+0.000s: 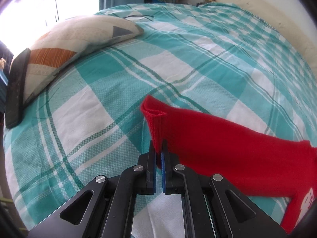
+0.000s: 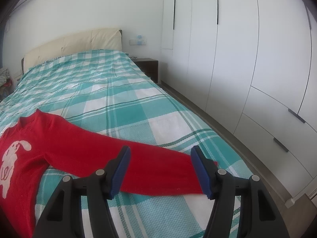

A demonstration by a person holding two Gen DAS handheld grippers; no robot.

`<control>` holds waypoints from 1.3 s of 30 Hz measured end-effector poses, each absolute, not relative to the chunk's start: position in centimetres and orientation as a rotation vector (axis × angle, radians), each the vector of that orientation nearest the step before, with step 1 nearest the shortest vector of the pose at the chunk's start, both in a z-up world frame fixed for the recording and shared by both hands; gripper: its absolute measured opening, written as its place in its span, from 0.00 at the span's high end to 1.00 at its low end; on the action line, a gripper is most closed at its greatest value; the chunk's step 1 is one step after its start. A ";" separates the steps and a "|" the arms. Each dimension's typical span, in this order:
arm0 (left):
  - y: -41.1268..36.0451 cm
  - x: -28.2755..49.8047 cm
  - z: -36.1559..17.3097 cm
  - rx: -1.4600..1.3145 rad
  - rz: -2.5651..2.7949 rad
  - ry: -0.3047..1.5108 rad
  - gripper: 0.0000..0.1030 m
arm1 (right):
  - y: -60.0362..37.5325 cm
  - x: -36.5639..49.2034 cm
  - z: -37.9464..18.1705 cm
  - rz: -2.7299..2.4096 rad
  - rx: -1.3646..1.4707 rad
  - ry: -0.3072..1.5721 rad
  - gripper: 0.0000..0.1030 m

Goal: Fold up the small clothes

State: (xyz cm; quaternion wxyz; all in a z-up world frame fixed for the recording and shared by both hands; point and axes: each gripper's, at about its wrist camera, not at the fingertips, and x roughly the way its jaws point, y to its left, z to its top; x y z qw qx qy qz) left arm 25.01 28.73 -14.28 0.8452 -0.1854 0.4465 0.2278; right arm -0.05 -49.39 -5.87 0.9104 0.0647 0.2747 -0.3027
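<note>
While left gripper [image 1: 159, 148] pinches cuff of red sweater [image 1: 227, 148], right gripper [image 2: 160, 170] hangs wide open, empty, straddling other sleeve [image 2: 154, 170]. Sweater flat on bed [image 2: 118, 107], rabbit up, collar toward far headboard, sleeves spread left-right. Advice: lift cuff low, carry sleeve across chest, keep cloth taut.

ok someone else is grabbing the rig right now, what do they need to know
Left gripper: shut on the cuff of one sleeve of the red sweater.
Right gripper: open, fingers on either side of the other sleeve, nothing held.
Sweater lies face up on the plaid bedspread, both sleeves spread outward.
Done: no fold visible.
Left: grip the second sleeve, fold both in, then fold the body.
</note>
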 end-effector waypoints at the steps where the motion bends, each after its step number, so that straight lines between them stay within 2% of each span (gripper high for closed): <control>1: 29.1 25.0 -14.6 -0.416 0.482 0.947 0.98 | -49.5 -0.1 -5.9 -0.623 0.136 0.567 0.39; 13: 30.0 24.9 -16.3 -0.435 0.474 0.982 0.98 | -50.0 -0.3 -5.9 -0.639 0.159 0.564 0.39; 16: 30.2 24.9 -16.4 -0.444 0.464 0.982 0.93 | -50.2 -0.4 -6.0 -0.639 0.171 0.567 0.39; 18: 30.3 24.6 -16.0 -0.459 0.440 0.977 0.86 | -50.2 -0.5 -6.0 -0.640 0.173 0.569 0.39; 19: 30.4 24.3 -15.8 -0.465 0.436 0.974 0.72 | -50.2 -0.5 -6.0 -0.640 0.173 0.570 0.39; 20: 30.6 23.9 -15.3 -0.471 0.442 0.962 0.52 | -50.2 -0.5 -6.0 -0.640 0.175 0.569 0.36; 21: 30.7 23.4 -14.6 -0.474 0.465 0.934 0.42 | -50.2 -0.6 -5.9 -0.639 0.178 0.566 0.33; 22: 30.7 22.5 -13.7 -0.477 0.501 0.894 0.28 | -50.2 -0.6 -5.9 -0.638 0.182 0.561 0.32; 23: 30.6 21.7 -12.8 -0.487 0.522 0.848 0.23 | -50.2 -0.7 -5.8 -0.638 0.182 0.557 0.31; 27: 27.6 19.1 -10.1 -0.469 0.379 0.757 0.15 | -50.2 -0.7 -5.7 -0.643 0.181 0.551 0.31; 29: 24.4 18.5 -9.9 -0.423 0.251 0.759 0.05 | -50.2 -0.7 -5.7 -0.645 0.179 0.555 0.31; 36: 14.6 21.0 -13.4 -0.128 0.091 0.914 0.05 | -50.2 -0.3 -6.0 -0.647 0.179 0.570 0.30; 39: 13.1 22.4 -16.7 -0.028 0.099 1.031 0.00 | -50.2 -0.4 -6.1 -0.646 0.175 0.570 0.30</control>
